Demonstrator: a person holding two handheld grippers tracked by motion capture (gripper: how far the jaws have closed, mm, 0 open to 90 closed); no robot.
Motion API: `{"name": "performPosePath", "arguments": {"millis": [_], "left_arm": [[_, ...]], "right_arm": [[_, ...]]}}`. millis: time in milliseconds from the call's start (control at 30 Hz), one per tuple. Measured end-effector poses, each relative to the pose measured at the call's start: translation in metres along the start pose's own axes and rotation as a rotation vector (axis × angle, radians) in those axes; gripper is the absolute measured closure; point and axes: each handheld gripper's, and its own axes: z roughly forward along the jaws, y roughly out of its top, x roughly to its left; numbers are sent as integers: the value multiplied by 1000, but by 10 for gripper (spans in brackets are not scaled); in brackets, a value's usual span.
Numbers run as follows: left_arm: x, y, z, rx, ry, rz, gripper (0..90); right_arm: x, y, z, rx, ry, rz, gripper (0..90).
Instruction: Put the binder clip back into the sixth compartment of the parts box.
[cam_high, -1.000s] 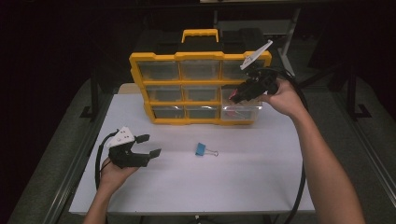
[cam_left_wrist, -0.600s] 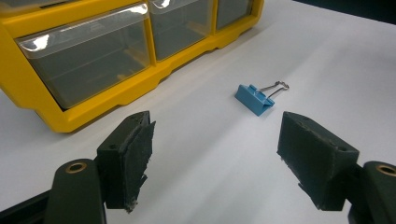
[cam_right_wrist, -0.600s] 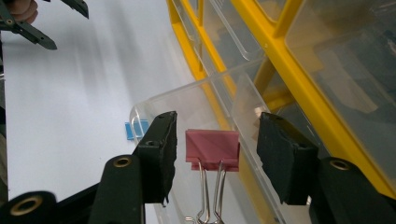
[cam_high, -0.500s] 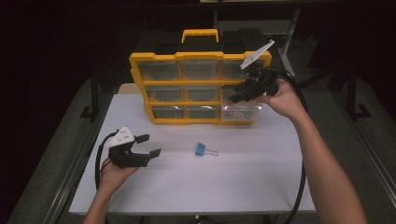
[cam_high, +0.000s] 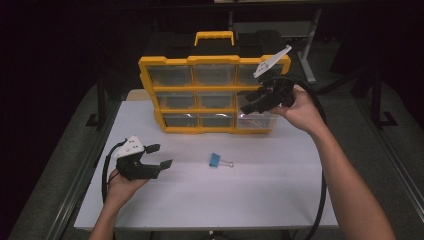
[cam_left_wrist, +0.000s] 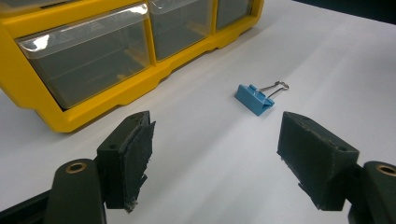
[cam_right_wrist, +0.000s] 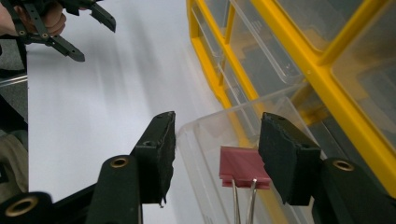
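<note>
Left claw (cam_high: 161, 155) gapes low; right claw (cam_high: 248, 101), raised, has been opening.

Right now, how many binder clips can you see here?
2. A blue binder clip lies on the white table in front of the yellow organizer; a pink binder clip sits in its pulled-out bottom drawer. Other drawers may hide more.

A white rectangular table (cam_high: 260, 195) fills the frame's centre; a yellow plastic drawer organizer (cam_high: 150, 82) stands at its upper middle; a blue binder clip (cam_high: 215, 160) lies at centre.
</note>
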Motion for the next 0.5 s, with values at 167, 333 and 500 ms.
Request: {"name": "performPosePath", "arguments": {"millis": [167,333,500], "left_arm": [[1,0,0,1,1,10,262],[0,0,0,-3,1,5,262],[0,0,0,-3,2,3,262]], "right_arm": [[9,2,1,-12,11,18,438],[18,4,6,-9,24,8,429],[26,6,11,-17,42,-4,428]]}}
